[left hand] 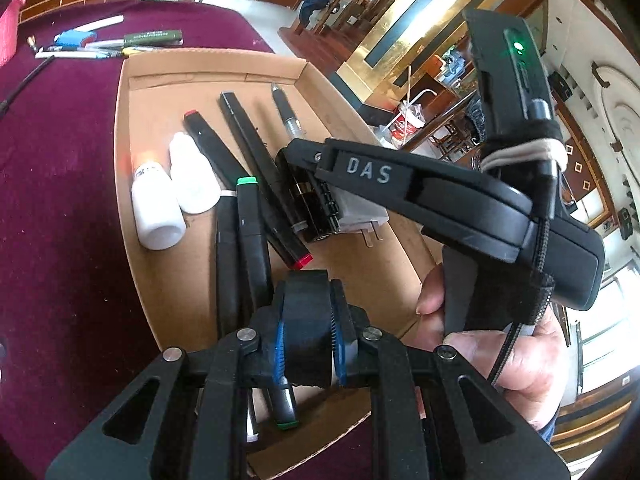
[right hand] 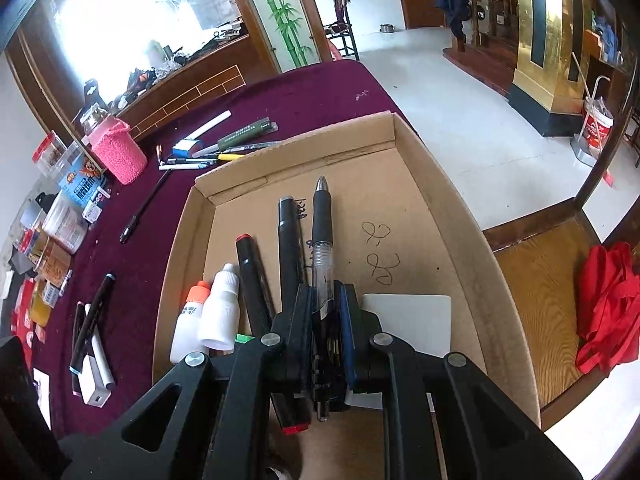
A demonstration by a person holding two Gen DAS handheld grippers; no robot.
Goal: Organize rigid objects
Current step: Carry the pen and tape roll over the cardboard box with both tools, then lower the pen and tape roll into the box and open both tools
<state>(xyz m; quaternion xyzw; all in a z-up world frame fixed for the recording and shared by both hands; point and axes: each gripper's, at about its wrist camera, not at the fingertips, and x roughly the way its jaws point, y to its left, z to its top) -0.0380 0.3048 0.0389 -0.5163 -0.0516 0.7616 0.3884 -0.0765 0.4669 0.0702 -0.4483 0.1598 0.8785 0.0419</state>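
Note:
A shallow cardboard box (left hand: 132, 92) (right hand: 452, 184) lies on the maroon table. In it are two white bottles (left hand: 160, 204) (right hand: 220, 312), several black markers (left hand: 244, 136) (right hand: 290, 248), a white card (right hand: 412, 320) and a black gel pen (right hand: 324, 236). My left gripper (left hand: 308, 332) is shut on a black block-shaped object (left hand: 306, 320) above the box's near end. My right gripper (right hand: 328, 328) (left hand: 308, 196) is low in the box, shut on the gel pen, whose tip points away.
Loose pens and a blue item (right hand: 224, 148) (left hand: 100, 42) lie beyond the box's far wall. A pink knitted cup (right hand: 118, 152), small boxes and jars (right hand: 60, 216) and more markers (right hand: 92, 320) sit on the table's left. A wooden chair with a red bag (right hand: 608, 308) stands right.

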